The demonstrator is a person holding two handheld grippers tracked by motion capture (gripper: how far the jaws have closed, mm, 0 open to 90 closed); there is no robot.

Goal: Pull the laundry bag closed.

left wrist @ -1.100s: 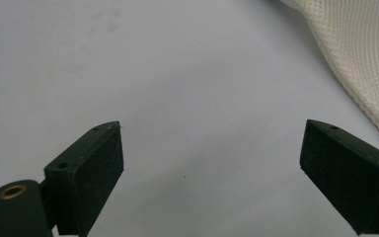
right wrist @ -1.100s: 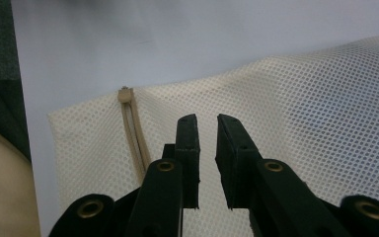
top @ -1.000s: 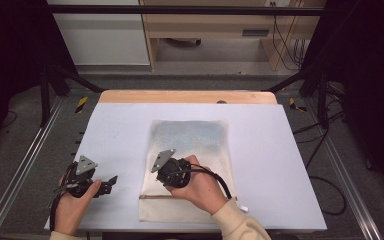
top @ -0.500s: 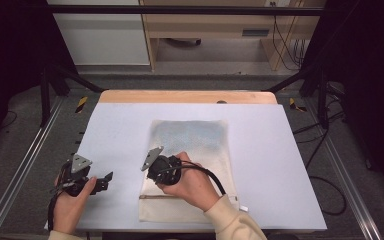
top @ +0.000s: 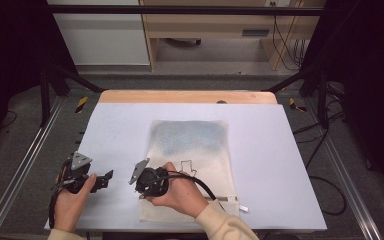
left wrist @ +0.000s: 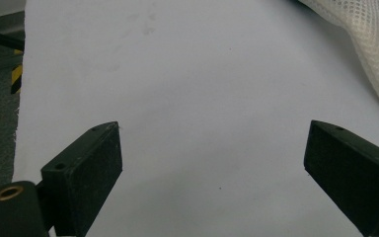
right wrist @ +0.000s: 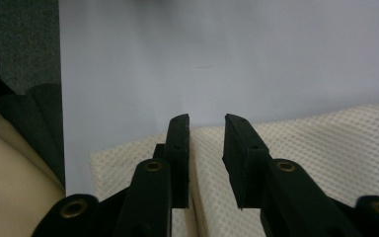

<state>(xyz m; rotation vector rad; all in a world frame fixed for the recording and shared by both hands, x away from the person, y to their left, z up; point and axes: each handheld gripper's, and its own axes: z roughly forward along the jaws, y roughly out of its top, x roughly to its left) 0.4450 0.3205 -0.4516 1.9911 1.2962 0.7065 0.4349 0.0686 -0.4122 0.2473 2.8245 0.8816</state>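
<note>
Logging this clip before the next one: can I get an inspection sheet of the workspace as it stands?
Surface: pale table top, wooden strip along its far edge.
Job's things: white mesh bag lying flat, a bluish patch showing through its far half.
Clutter: nothing seen.
Tools: left tool wide open over bare table; right tool at the bag's near left edge, jaws narrowly parted and just been opening, mesh in the gap.
Cables: black cable loops over the bag.
Surroundings: grey floor, metal frame rails, wooden furniture beyond.

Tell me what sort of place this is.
Probably a lab recording station: a white table framed by metal rails, loose cables on the floor, and a mesh bag laid out for hand-held grippers.
</note>
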